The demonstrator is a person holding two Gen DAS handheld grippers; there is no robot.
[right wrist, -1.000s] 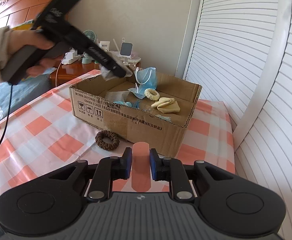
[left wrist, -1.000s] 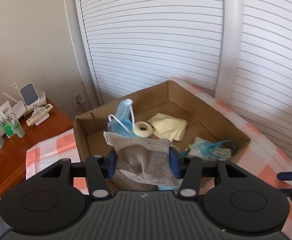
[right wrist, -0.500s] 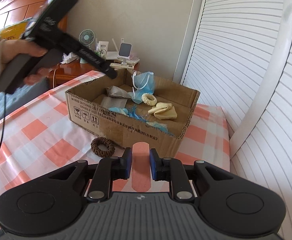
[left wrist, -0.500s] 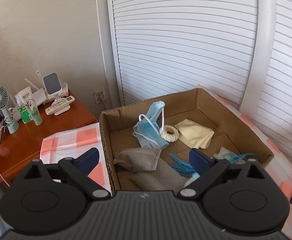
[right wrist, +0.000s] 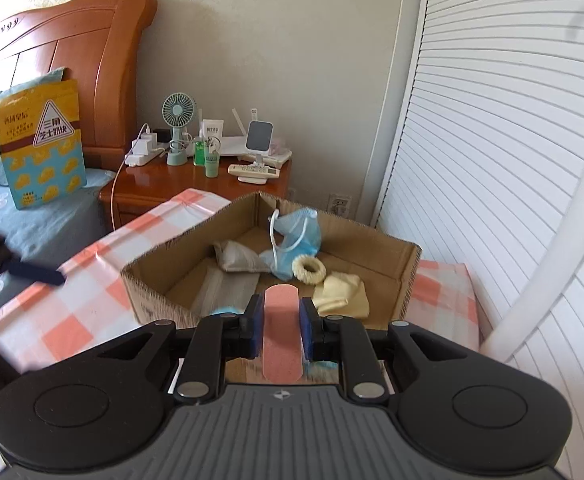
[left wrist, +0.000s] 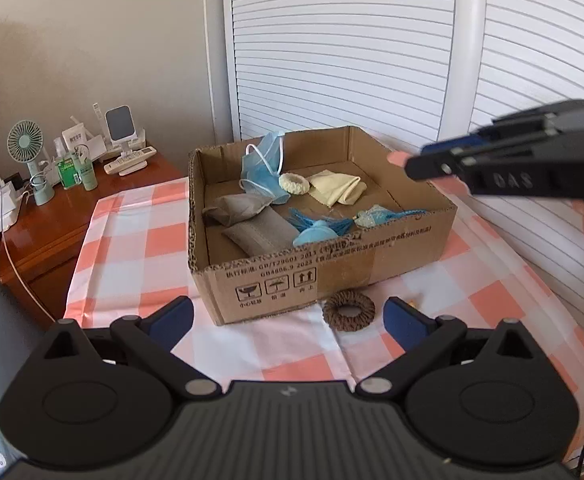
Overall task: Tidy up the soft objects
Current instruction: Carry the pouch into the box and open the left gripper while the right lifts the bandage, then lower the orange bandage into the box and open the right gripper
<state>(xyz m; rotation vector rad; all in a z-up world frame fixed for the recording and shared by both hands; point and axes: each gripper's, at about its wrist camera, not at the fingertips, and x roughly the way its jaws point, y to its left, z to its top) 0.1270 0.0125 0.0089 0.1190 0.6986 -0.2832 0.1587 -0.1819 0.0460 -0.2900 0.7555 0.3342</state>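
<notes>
The left gripper point(left wrist: 288, 318) is hovering over the checked cloth point(left wrist: 140, 240), its jaws standing wide with nothing between them, having just been opening. A brown scrunchie point(left wrist: 348, 311) is lying at twelve o'clock between the fingertips, just beside the cardboard box point(left wrist: 331, 276). Inside, a grey pouch point(left wrist: 238, 208) is resting at eleven o'clock. The right gripper point(left wrist: 411, 162) is reaching in at two o'clock.
</notes>
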